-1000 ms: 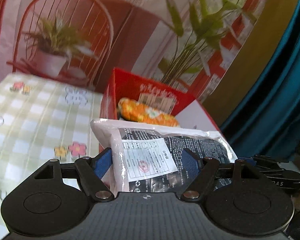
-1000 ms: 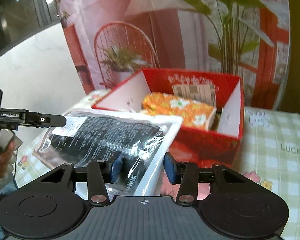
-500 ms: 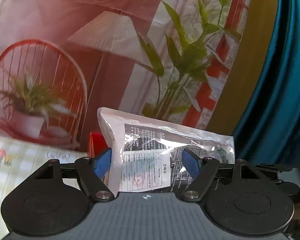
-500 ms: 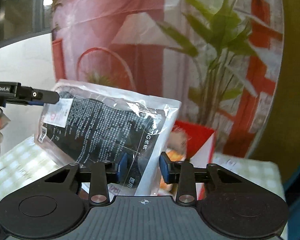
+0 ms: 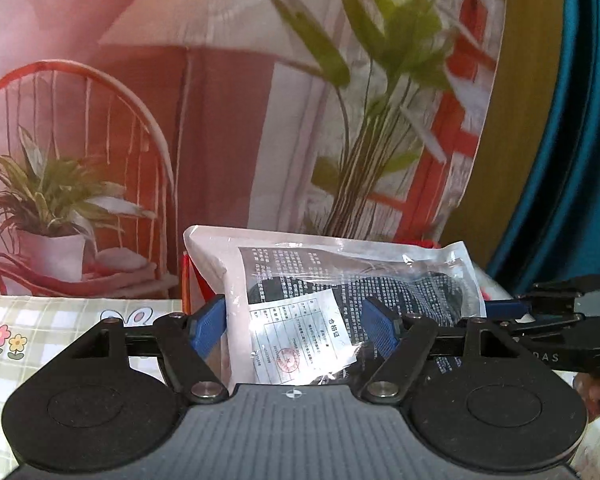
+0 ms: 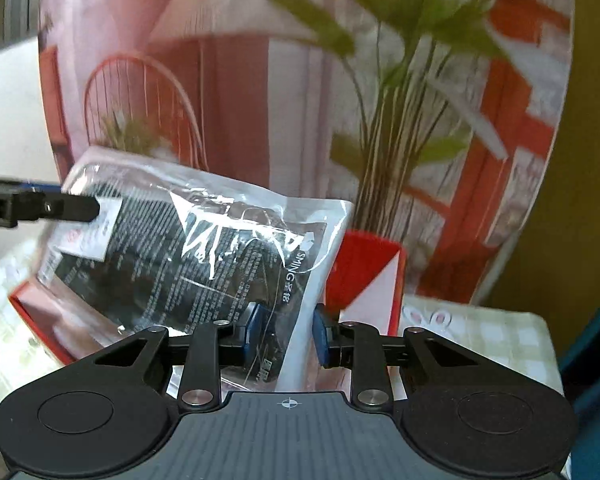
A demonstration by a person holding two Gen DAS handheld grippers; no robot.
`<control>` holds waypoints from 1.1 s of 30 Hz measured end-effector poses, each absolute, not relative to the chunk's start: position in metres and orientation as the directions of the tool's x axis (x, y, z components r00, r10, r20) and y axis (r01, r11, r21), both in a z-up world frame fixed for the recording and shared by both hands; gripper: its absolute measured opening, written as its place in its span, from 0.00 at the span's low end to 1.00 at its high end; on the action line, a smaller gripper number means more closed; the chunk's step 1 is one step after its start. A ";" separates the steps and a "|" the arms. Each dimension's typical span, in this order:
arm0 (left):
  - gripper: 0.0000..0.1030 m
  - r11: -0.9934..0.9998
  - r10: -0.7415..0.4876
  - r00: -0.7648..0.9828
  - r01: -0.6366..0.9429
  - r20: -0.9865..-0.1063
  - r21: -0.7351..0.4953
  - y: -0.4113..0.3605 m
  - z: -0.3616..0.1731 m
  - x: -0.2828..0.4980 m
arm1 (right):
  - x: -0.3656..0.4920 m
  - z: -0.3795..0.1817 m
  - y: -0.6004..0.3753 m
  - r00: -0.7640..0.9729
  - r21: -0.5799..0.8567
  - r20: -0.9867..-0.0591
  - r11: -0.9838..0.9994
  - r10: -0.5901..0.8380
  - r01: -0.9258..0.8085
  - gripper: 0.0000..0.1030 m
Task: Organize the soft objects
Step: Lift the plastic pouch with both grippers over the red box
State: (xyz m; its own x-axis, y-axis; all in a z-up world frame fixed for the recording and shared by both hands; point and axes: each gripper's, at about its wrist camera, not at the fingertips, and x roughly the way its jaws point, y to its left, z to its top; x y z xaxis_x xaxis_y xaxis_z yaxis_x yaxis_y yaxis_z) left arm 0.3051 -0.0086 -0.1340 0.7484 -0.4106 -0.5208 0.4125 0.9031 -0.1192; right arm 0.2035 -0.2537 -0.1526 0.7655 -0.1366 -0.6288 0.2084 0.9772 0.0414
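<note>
A clear plastic bag (image 5: 340, 280) with a black printed garment and a white label hangs in the air, carried by both grippers. My left gripper (image 5: 294, 330) is shut on the labelled end, blue pads on either side of it. My right gripper (image 6: 288, 332) has the bag's (image 6: 204, 248) other corner filling the gap between its pads, and its jaws are still closing. A left finger (image 6: 60, 208) lies on the label corner. The red box (image 6: 364, 268) stands right behind and below the bag, its inside hidden.
A green checked tablecloth (image 5: 60, 320) with flower prints covers the table, also seen at right in the right wrist view (image 6: 480, 332). A printed backdrop of a chair and plants stands behind. A teal curtain (image 5: 560, 160) hangs at right. A hand (image 5: 592, 392) holds the right gripper.
Both grippers have carried the bag toward and over the red box; the orange cushion inside is now hidden behind the bag. The right jaws have narrowed on the bag's corner.
</note>
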 end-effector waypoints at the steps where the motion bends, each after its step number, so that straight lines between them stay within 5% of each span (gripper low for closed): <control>1: 0.73 0.902 -0.409 0.744 0.417 -0.529 -0.113 -0.010 -0.135 0.306 | 0.206 -0.157 -0.254 0.755 0.043 -0.642 0.977 -0.133 0.209 0.25; 13: 0.73 0.883 -0.418 0.645 0.452 -0.640 -0.122 -0.017 -0.166 0.323 | 0.203 -0.182 -0.268 0.694 0.059 -0.700 0.956 -0.166 0.288 0.13; 22: 0.71 0.880 -0.421 0.673 0.465 -0.608 -0.094 -0.013 -0.148 0.317 | 0.207 -0.170 -0.260 0.716 0.048 -0.679 0.964 -0.161 0.262 0.12; 28: 0.30 0.867 -0.439 0.673 0.491 -0.596 -0.084 -0.020 -0.137 0.314 | 0.218 -0.166 -0.245 0.723 0.095 -0.687 0.977 -0.073 0.189 0.12; 33: 0.28 0.848 -0.457 0.619 0.519 -0.638 -0.104 -0.028 -0.147 0.314 | 0.223 -0.169 -0.240 0.719 0.116 -0.693 0.977 -0.047 0.176 0.12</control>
